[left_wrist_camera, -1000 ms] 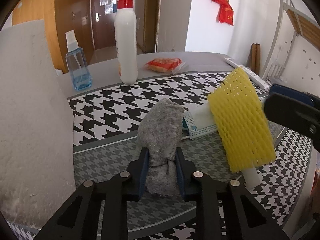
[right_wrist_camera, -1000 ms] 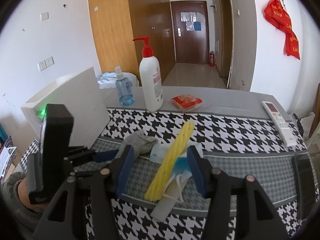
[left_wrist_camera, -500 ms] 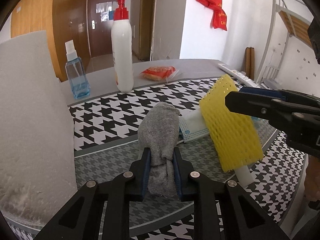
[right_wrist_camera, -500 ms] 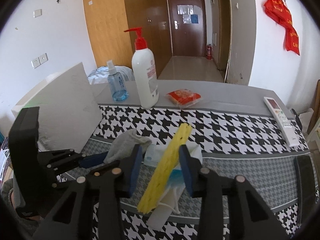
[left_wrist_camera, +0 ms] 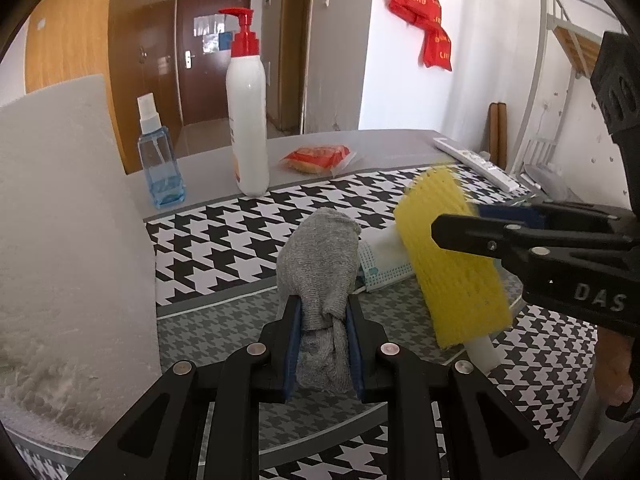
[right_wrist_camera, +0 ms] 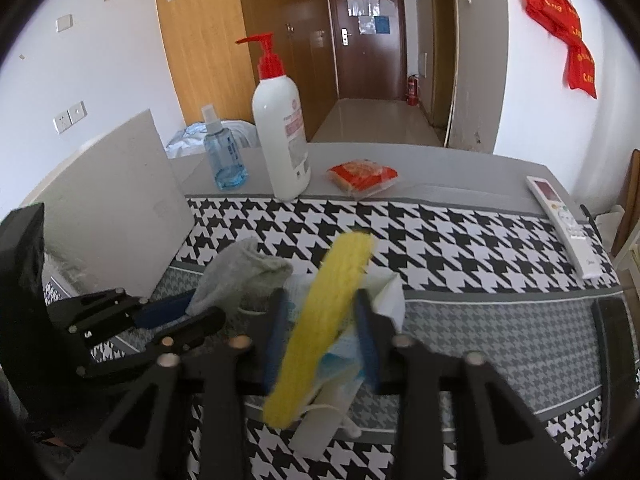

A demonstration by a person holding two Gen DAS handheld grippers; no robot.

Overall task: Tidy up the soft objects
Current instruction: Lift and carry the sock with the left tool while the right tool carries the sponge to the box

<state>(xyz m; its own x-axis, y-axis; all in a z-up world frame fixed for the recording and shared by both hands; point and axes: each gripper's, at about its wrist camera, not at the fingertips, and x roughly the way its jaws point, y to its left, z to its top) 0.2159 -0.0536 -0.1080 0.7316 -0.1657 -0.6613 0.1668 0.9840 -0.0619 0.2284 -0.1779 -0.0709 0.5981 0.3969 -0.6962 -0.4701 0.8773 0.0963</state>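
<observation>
My left gripper (left_wrist_camera: pixel 322 312) is shut on a grey sock (left_wrist_camera: pixel 320 260), whose toe lies on the houndstooth cloth (left_wrist_camera: pixel 224 236); the sock also shows in the right wrist view (right_wrist_camera: pixel 236 272). My right gripper (right_wrist_camera: pixel 322 316) has its pads on both sides of a yellow foam net sleeve (right_wrist_camera: pixel 324 328), closing on it. The sleeve (left_wrist_camera: pixel 452 256) stands tilted over a blue face mask (left_wrist_camera: pixel 384 268) and white packaging. The right gripper comes in from the right in the left wrist view (left_wrist_camera: pixel 496 232).
A white foam block (left_wrist_camera: pixel 64 240) stands at the left. At the back stand a blue spray bottle (left_wrist_camera: pixel 158 156), a white pump bottle (left_wrist_camera: pixel 248 128) and a red snack packet (left_wrist_camera: pixel 318 158). A white remote (right_wrist_camera: pixel 564 224) lies at the right edge.
My right gripper has narrowed around the yellow sleeve from wide open. My left gripper keeps its hold on the sock and has hardly moved.
</observation>
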